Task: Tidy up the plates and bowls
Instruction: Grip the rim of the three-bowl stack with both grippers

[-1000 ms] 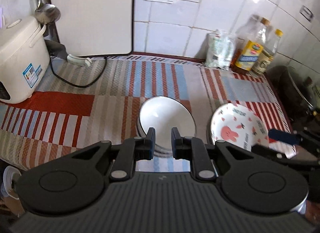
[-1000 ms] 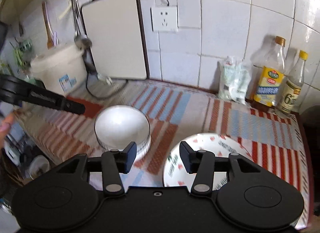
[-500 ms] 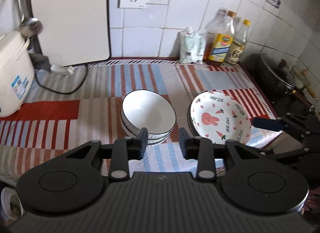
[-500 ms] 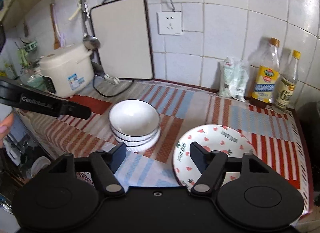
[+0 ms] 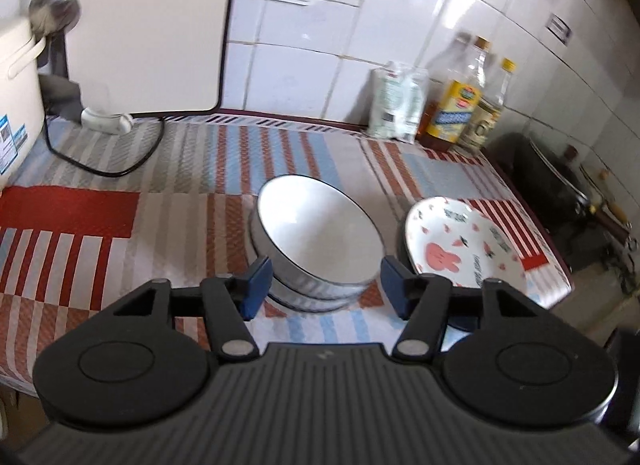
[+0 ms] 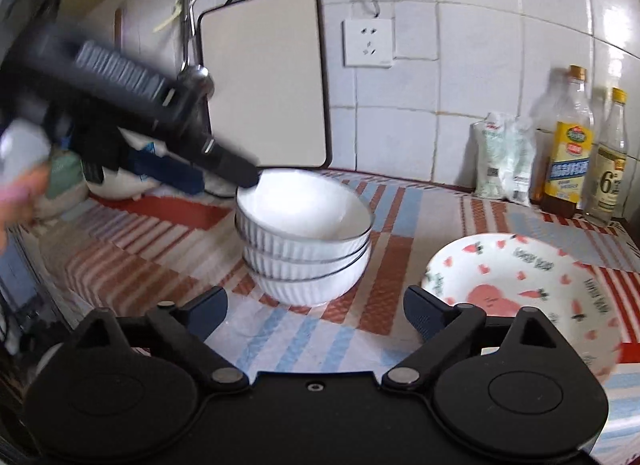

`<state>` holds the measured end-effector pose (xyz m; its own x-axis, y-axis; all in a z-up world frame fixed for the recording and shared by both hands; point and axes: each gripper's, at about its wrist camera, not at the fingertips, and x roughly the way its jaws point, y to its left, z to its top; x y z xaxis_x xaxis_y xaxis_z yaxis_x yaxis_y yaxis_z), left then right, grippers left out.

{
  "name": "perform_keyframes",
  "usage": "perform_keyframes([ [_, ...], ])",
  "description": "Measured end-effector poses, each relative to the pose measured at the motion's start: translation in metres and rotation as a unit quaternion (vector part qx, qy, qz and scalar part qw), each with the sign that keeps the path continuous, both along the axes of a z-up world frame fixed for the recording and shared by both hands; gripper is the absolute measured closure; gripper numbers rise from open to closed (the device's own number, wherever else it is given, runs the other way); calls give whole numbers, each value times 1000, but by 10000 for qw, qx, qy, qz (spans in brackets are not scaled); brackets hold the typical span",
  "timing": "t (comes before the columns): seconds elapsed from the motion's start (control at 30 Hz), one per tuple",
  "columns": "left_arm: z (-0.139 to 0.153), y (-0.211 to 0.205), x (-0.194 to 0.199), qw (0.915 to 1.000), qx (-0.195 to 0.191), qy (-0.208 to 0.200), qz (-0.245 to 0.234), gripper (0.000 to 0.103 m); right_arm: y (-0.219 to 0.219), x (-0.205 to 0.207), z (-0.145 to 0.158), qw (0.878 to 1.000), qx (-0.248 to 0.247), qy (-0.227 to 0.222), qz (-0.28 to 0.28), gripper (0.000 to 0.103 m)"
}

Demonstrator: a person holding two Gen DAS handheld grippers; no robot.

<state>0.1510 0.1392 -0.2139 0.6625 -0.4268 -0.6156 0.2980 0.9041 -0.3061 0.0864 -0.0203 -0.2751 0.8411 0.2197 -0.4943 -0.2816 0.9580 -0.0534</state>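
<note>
White ribbed bowls (image 6: 306, 243) are already sitting nested in one stack mid-worktop (image 5: 192, 169), the rabbit-print plates (image 6: 520, 285) piled just beside. Left tongs (image 5: 322, 285) are opening before the stack, right tongs (image 6: 316, 311) widening, both empty; placing elsewhere seemingly remains.

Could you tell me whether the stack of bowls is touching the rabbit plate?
Apart. The right wrist view shows striped cloth between the bowls and the plate.
</note>
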Motion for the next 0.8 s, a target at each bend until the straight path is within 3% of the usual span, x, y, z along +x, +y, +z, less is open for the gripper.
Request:
perform_keyframes([
  [0.2,-17,15,36,9982,-240,519,164,38,8,30,-37,9994,2,102,-339,5],
  [0.47,-37,26,70,9909,-340,1297,59,38,25,53,-44,9994,-229,-102,-258,0],
  [0.6,-44,30,80,9882,-328,1499,-44,42,29,67,-49,9989,-331,-116,-310,0],
  [0.67,-45,28,85,9858,-294,1638,-211,50,31,71,-50,9988,-371,-151,-295,0],
  [0.8,-40,14,89,9880,231,1480,-383,50,33,85,-59,9991,-302,-65,-304,0],
])
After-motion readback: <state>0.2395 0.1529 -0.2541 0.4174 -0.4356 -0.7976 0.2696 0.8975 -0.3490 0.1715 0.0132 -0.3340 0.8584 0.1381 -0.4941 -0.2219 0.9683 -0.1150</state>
